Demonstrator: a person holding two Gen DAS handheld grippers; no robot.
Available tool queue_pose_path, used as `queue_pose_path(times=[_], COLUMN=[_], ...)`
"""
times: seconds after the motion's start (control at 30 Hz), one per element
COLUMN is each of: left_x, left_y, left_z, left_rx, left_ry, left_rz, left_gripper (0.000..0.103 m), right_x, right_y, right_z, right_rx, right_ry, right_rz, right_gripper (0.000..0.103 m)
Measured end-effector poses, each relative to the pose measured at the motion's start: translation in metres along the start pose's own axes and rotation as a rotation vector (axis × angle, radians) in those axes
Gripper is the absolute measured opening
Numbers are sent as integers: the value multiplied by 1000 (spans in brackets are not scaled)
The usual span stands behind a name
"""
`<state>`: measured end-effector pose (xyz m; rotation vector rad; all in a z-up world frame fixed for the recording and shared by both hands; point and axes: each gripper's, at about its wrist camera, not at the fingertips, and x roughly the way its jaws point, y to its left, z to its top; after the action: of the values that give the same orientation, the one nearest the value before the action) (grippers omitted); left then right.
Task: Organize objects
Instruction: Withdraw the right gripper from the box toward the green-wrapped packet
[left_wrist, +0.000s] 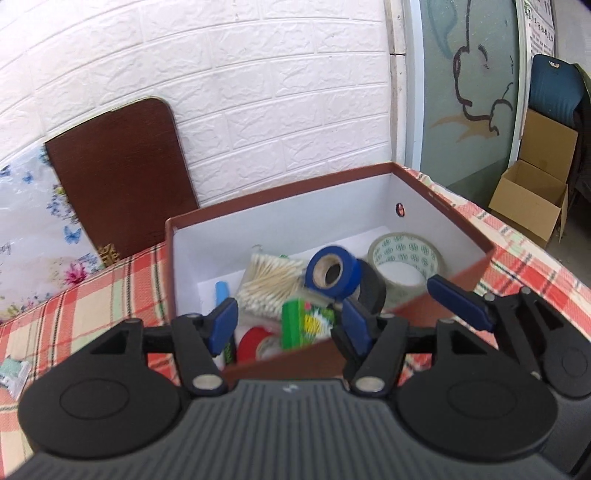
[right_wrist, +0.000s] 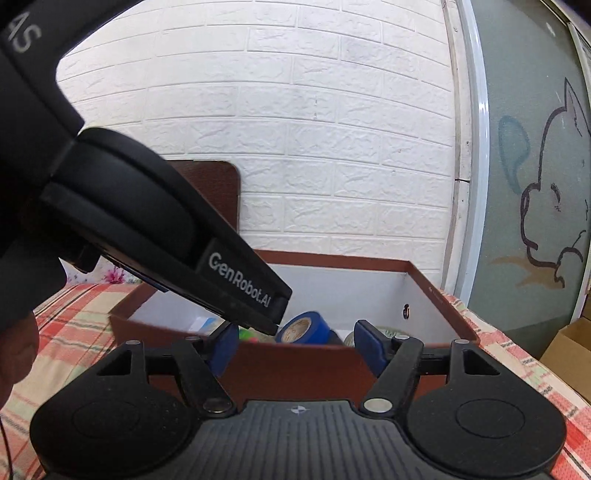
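Note:
A brown box (left_wrist: 413, 308) with a white inside stands on the plaid cloth. It holds a blue tape roll (left_wrist: 332, 272), a black roll (left_wrist: 373, 291), a clear printed tape roll (left_wrist: 404, 258), cotton swabs (left_wrist: 269, 284), a green packet (left_wrist: 303, 323), red tape (left_wrist: 251, 341) and a blue marker (left_wrist: 221, 290). My left gripper (left_wrist: 291, 319) is open over the box's near side; the blue roll sits blurred just beyond its fingers, apart from them. My right gripper (right_wrist: 299, 345) is open at the box's near wall (right_wrist: 295, 363); the blue roll (right_wrist: 304, 328) lies beyond it. The left gripper's body (right_wrist: 177, 236) crosses the right wrist view.
A brown board (left_wrist: 118, 188) leans on the white brick wall behind the box. A small packet (left_wrist: 14, 371) lies on the cloth at the far left. Open cardboard boxes (left_wrist: 532, 199) stand on the floor to the right, by a painted glass door.

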<state>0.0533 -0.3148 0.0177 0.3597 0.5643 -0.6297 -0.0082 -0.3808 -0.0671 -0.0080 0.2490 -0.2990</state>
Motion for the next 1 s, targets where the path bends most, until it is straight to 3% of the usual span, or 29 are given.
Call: queue_pose_path(times=[0.37,0.6,0.67,1.0], left_x=[-30,-41,-43,-59], left_y=[30,39,41,42], left_z=[-41,-44,-44,-58], left_rx=[-77,-108,-109,-97], left_ry=[24,0,-3,-3], left_rz=[39,43,46,78], left_gripper=[64,64,65,70], right_x=[-26,-26,-42,-84], right_y=[36,35,38,-14], right_z=[-9,-12,-17,-7], right_rx=[-41,-42,-23,149], right_ry=[58,101,109,55], right_rz=[54,46,35,-16], right_gripper=[68,68,68,69])
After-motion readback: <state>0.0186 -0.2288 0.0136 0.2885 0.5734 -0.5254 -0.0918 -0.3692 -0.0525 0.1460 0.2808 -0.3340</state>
